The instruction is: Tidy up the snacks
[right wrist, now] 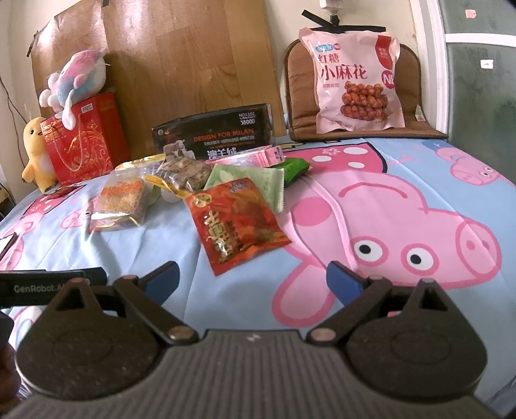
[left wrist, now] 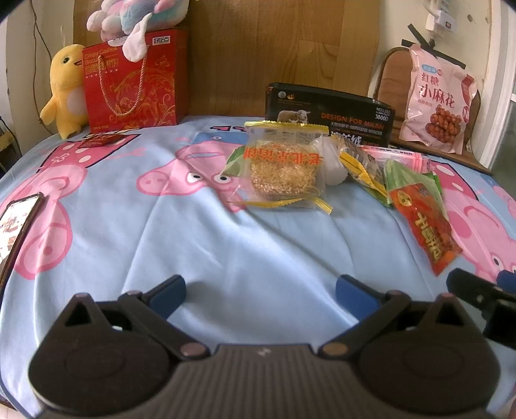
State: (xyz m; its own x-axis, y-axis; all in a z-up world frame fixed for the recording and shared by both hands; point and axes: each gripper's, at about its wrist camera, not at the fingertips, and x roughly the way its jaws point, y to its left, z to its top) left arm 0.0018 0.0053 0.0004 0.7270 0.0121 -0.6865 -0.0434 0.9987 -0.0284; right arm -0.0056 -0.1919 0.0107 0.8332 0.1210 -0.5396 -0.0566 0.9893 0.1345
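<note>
- My left gripper (left wrist: 260,291) is hovering low over the blue cartoon-pig bedsheet (left wrist: 129,232), jaws standing wide apart, nothing between the blue pads.
- My right gripper (right wrist: 252,279) is hovering the same way, jaws spread wide, gripping nothing.
- The snacks are lying in a loose cluster ahead of both grippers, well beyond the fingertips.
- The clear packet with gold edges (left wrist: 283,170) is sitting straight ahead of my left jaws, flat on the sheet, red lettering on it upside down from this side.
- The red-orange snack packet (right wrist: 237,220) is lying nearest my right jaws, just ahead and slightly left of their centre line, apart from the pads. In the left view it is showing off to the right (left wrist: 422,222).
- Pale green packets (right wrist: 254,182) are lying partly under the red-orange packet's far end; a darker green packet (right wrist: 295,167) is poking out behind them.
- A pink carton (right wrist: 264,154) is lying behind the cluster, against the black box (right wrist: 213,133) marked "DESIGN FOR MILAN".
- A large pink bag of twisted snacks (right wrist: 354,80) is leaning upright on a brown chair cushion (right wrist: 416,106) at the far edge.
- A red gift bag (left wrist: 132,80) is standing far left with a pastel plush (left wrist: 135,14) on top and a yellow plush (left wrist: 64,90) beside it.
- A phone (left wrist: 17,232) is lying at the left edge of the sheet.
</note>
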